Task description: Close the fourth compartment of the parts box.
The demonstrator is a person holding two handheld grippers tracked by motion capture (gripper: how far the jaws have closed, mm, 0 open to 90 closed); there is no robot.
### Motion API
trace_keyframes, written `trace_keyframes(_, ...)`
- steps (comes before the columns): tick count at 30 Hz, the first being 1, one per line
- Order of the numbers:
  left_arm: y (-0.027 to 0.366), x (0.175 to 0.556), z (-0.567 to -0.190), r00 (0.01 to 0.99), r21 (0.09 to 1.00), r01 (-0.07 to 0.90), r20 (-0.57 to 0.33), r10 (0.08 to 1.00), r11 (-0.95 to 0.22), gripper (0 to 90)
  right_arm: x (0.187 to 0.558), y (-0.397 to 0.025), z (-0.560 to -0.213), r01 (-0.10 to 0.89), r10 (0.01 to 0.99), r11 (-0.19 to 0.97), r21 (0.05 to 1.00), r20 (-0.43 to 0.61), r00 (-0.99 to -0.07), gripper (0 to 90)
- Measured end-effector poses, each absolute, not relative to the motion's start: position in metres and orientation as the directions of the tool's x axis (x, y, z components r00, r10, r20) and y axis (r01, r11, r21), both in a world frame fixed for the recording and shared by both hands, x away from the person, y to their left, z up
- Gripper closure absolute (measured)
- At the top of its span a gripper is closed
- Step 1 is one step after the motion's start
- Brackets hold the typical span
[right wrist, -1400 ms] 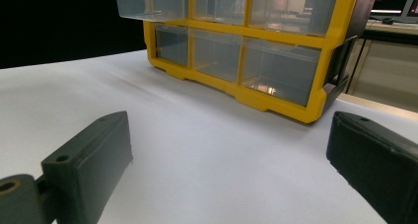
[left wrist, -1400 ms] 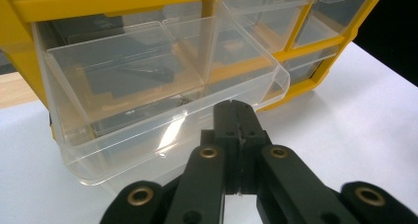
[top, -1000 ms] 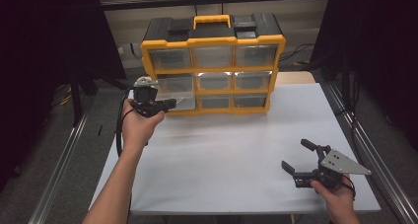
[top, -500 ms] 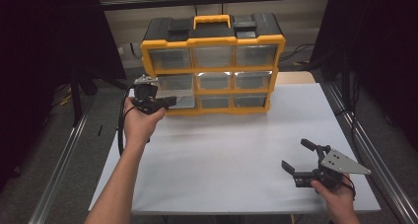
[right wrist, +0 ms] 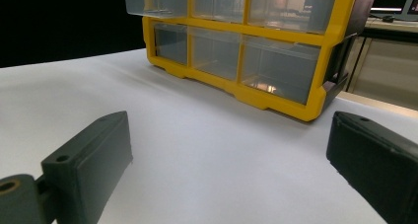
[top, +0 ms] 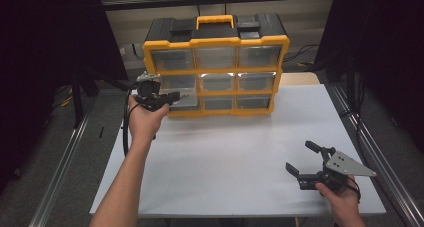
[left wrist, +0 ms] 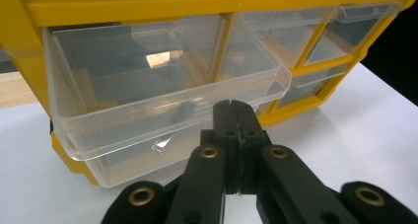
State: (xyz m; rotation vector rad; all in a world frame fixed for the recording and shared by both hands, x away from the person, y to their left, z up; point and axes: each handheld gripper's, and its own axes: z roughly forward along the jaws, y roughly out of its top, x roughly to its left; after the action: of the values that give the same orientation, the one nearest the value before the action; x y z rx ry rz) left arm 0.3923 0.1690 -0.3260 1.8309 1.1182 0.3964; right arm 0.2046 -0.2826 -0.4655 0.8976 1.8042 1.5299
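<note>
the left gripper (left wrist: 235,108) has its jaws pressed together, tips just in front of the pulled-out clear drawer (left wrist: 162,86) of the yellow organizer (top: 216,62). the right gripper (top: 307,162) rests spread wide on the white table (top: 225,172), the organizer well ahead of it.

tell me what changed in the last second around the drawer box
Almost nothing visibly changed. The left hand-held gripper stays shut at the front edge of the pulled-out clear drawer in the yellow drawer box, at most a slight shift. The right hand-held gripper stays open, low over the white table.
</note>
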Motion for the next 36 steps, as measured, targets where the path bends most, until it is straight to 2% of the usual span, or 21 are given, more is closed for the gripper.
trace_keyframes(36, 0.158, 0.403, -0.330, 0.512, 0.857, 0.493, -0.149, 0.846, -0.148, 90.0, 0.204, -0.285, -0.465, 0.108, 0.811, 0.104, 0.989, -0.021, -0.585, 3.1)
